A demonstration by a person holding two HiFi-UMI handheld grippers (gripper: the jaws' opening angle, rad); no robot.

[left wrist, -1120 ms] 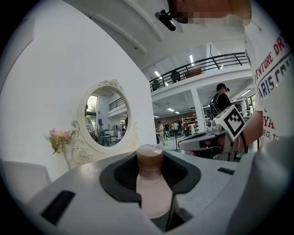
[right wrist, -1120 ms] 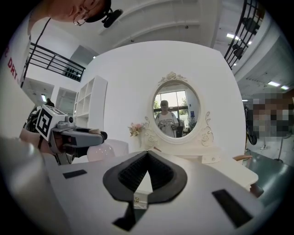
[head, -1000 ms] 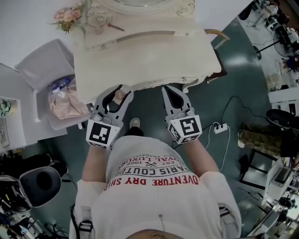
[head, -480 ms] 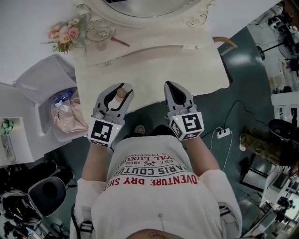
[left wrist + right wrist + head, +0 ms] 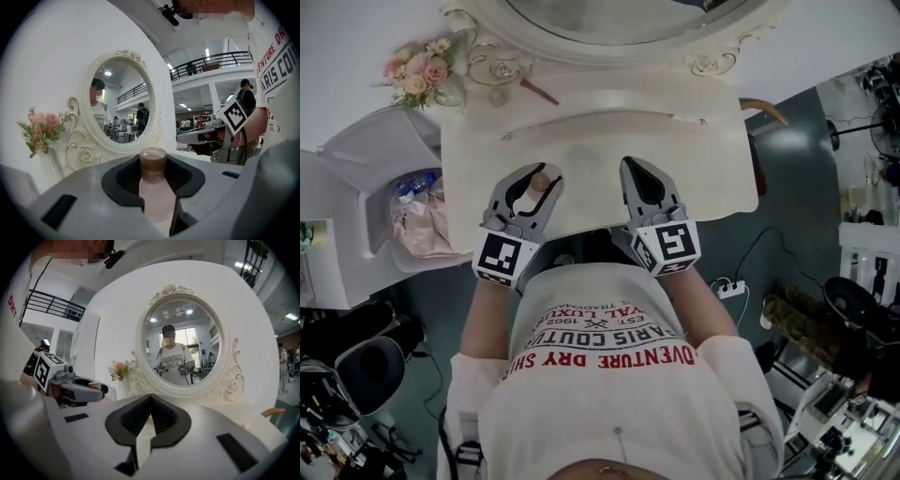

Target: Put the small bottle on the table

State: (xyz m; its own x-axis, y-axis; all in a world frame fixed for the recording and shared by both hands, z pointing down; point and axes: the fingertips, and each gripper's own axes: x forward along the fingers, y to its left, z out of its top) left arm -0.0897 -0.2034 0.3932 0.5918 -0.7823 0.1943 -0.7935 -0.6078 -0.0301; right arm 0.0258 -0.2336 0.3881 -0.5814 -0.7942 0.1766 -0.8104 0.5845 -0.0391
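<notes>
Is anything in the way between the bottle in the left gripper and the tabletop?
Nothing visible: the small bottle in the left gripper is over bare table; flowers and glass stand at the back.

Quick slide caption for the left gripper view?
Left gripper clamps the small bottle upright, facing the oval mirror.
</notes>
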